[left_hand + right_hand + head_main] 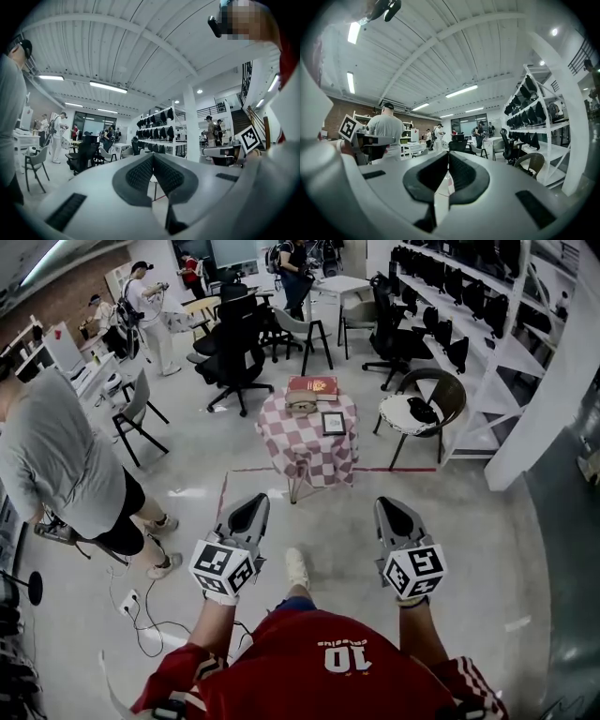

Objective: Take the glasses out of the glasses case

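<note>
While left gripper [251, 506], right gripper [390, 508] closed, case [302, 406] probably on table [281, 437].

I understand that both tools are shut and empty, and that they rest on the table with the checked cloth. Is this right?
Not quite. The left tool and the right tool are shut and empty, but they do not rest on the table: the head view shows them held in the air, well short of it.

the small tan-brown glasses case [302, 404] lies on the checkered table [305, 451], beside a red book [314, 386].
</note>
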The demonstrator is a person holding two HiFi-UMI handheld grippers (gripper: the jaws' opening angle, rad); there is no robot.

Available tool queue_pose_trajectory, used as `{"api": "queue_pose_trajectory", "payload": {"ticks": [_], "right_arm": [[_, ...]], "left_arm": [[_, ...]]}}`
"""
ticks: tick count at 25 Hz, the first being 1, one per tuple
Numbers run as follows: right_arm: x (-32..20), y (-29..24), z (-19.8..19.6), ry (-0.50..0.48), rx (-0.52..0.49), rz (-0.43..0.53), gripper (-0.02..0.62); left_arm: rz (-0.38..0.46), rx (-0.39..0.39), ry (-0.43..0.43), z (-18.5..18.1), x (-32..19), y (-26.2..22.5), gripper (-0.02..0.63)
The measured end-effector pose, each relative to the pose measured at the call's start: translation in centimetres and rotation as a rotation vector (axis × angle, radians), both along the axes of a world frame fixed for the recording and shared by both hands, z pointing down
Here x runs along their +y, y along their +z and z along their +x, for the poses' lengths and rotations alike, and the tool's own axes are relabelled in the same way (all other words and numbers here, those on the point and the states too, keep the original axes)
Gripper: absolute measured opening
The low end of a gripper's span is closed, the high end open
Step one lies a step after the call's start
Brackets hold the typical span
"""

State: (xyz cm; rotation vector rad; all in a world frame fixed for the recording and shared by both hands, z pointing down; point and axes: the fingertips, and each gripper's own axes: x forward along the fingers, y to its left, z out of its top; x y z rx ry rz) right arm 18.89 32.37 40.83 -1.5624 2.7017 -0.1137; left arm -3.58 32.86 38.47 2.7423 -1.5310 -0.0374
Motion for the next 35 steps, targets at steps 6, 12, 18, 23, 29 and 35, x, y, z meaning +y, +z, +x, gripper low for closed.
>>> {"api": "queue_pose_trajectory", "payload": {"ticks": [6, 12, 18, 23, 29, 35], "right_arm": [[-0.5, -0.1, 0.1, -0.016, -0.034, -0.017, 0.022], [-2.5, 0.1, -0.1, -0.03, -0.033, -0.02, 0.022], [-5.3, 0.6, -0.2, -0.041, -0.031, -0.031, 0.021], [-8.8, 1.2, -0.5, -0.039, -0.025, -0.047, 0.022], [-14.5, 1.6, -1.3, -0.037, -0.029, -0.067, 0.021], [-21.9, 1.0, -2.5, -0.007, -0.049, -0.082, 0.021]], "left_arm": [[-0.008, 0.001, -0.014, -0.4, -0.4, -0.1, 0.009], [-0.01, 0.001, -0.029, -0.6, -1.9, 0.0, 0.009], [-0.021, 0.004, -0.032, -0.5, -4.8, 0.6, 0.009], [-0.035, 0.01, -0.028, -0.7, -8.2, 1.3, 0.009], [-0.068, -0.008, -0.029, -1.6, -14.2, 2.0, 0.009], [-0.073, -0.037, 0.013, -2.4, -22.6, 1.2, 0.008]]}}
